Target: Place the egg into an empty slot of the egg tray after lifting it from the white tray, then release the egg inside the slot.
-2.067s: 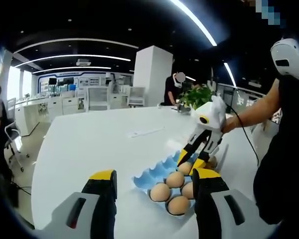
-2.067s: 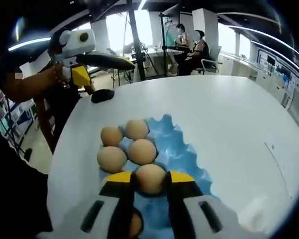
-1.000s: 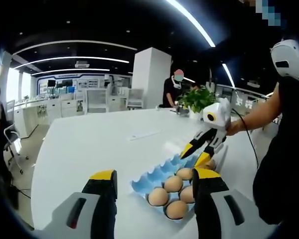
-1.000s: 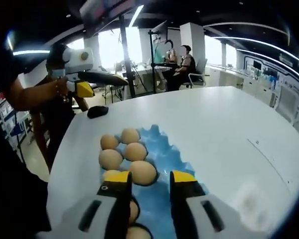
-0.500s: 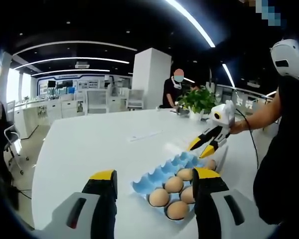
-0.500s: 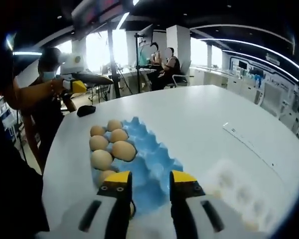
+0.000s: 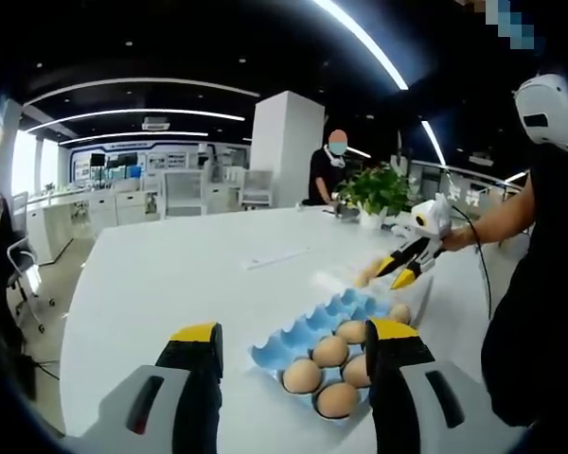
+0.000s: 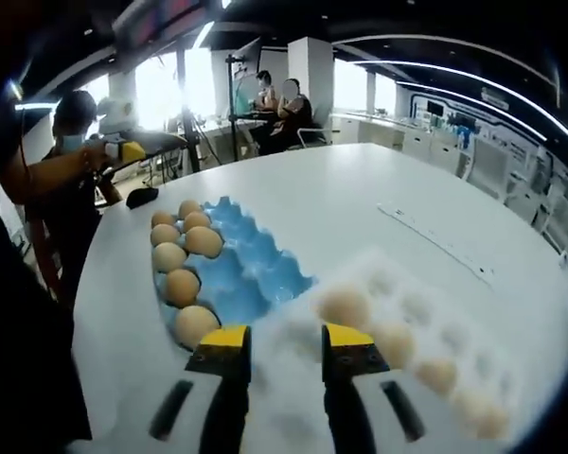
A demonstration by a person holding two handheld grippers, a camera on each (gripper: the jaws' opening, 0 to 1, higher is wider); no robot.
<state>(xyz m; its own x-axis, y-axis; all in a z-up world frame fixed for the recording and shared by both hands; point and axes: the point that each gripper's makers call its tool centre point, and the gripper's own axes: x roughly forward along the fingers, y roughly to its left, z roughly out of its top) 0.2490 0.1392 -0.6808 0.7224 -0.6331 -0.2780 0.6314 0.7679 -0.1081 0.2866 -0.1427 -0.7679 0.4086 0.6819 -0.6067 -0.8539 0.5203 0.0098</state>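
My right gripper has swung from the blue egg tray to the white tray; jaws open, empty. I centre them on the egg ahead

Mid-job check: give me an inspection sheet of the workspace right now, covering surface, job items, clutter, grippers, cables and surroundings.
Surface: white table, broad and mostly bare.
Job's things: blue egg tray with six eggs along one side, other slots empty; white tray, blurred, holding several eggs.
Clutter: dark object by the table edge; flat strip lying on the table; potted plant.
Grippers: right gripper open, nothing between its jaws, over the white tray; left gripper open, empty, held off short of the egg tray.
Cables: black cable hanging from the right gripper.
Surroundings: office with chairs, desks, ceiling light strips; people at the far end.
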